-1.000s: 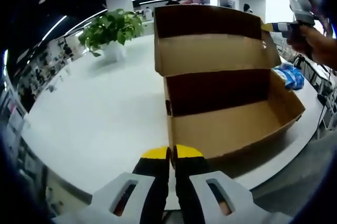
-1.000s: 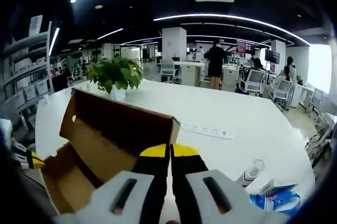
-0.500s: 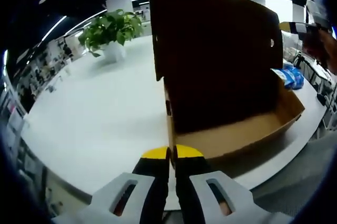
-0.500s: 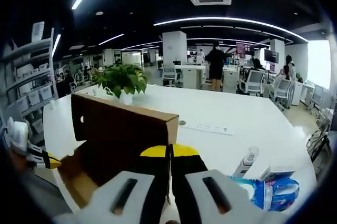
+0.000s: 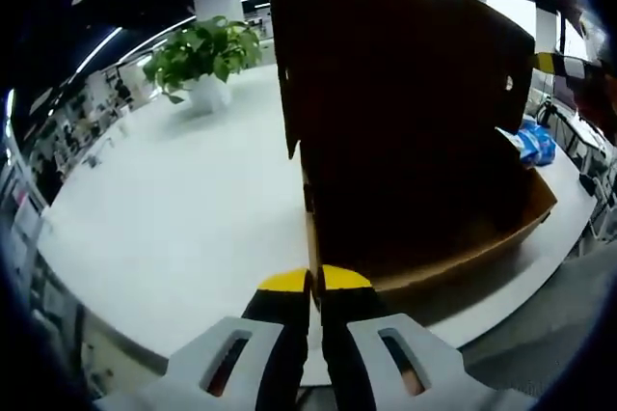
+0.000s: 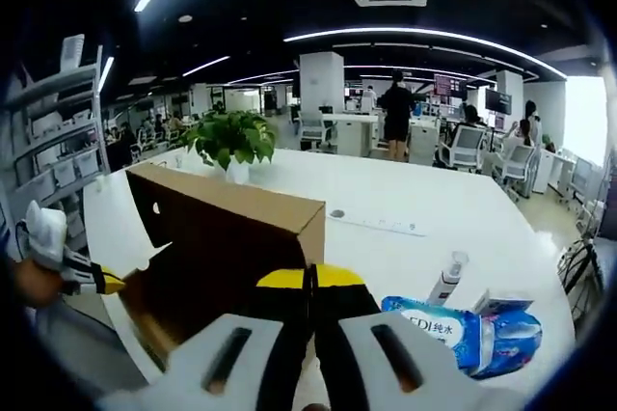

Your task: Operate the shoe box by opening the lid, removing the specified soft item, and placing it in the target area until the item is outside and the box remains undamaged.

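Observation:
On the white table (image 5: 174,208) stands a brown cardboard shoe box (image 5: 434,247). Its hinged lid (image 5: 395,73) is upright and tilts over the opening, so the inside is dark and I cannot see what it holds. My left gripper (image 5: 315,281) is shut, and the box's near corner runs down between its yellow tips. In the right gripper view, my right gripper (image 6: 310,278) is shut on the free corner of the lid (image 6: 231,228). That right gripper (image 5: 559,64) is also at the lid's far right edge in the left gripper view. The left gripper (image 6: 92,281) enters the right gripper view from the left.
A potted plant (image 5: 202,49) stands far back on the table. A blue soft packet (image 6: 463,329) and a small white bottle (image 6: 445,281) lie right of the box. A power strip (image 6: 376,223) sits mid-table. The table edge (image 5: 501,305) runs close under the box. A person (image 6: 395,117) stands among chairs behind.
The lid has swung from leaning back to upright and forward over the box, shading its inside. The right gripper came along with the lid's corner. The left gripper has stayed put.

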Demonstrator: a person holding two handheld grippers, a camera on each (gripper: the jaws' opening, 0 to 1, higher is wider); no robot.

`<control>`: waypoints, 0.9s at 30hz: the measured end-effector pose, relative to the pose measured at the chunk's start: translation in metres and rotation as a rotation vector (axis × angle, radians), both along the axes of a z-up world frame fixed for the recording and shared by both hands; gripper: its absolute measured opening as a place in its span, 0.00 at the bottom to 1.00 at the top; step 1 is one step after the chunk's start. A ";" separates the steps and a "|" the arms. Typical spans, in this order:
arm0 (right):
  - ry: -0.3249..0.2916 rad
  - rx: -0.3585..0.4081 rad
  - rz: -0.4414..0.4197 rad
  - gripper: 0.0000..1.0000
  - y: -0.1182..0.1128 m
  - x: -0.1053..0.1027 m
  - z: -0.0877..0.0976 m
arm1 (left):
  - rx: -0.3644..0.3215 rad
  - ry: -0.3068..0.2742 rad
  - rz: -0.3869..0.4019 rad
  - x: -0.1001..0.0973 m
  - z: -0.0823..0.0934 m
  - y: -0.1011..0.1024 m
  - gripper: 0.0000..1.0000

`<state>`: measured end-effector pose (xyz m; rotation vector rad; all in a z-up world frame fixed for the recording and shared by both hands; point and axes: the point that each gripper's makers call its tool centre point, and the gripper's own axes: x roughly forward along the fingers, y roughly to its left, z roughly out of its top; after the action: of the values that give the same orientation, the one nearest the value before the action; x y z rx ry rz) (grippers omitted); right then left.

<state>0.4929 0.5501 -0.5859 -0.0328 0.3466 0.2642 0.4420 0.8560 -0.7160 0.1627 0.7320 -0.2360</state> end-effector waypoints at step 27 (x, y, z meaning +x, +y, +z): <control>0.116 -0.043 0.008 0.00 0.010 -0.050 -0.043 | -0.042 0.011 -0.007 0.001 0.001 -0.001 0.00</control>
<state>0.4429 0.5599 -0.6288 -0.0610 0.4680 0.2668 0.4432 0.8547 -0.7154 0.1244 0.7371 -0.2591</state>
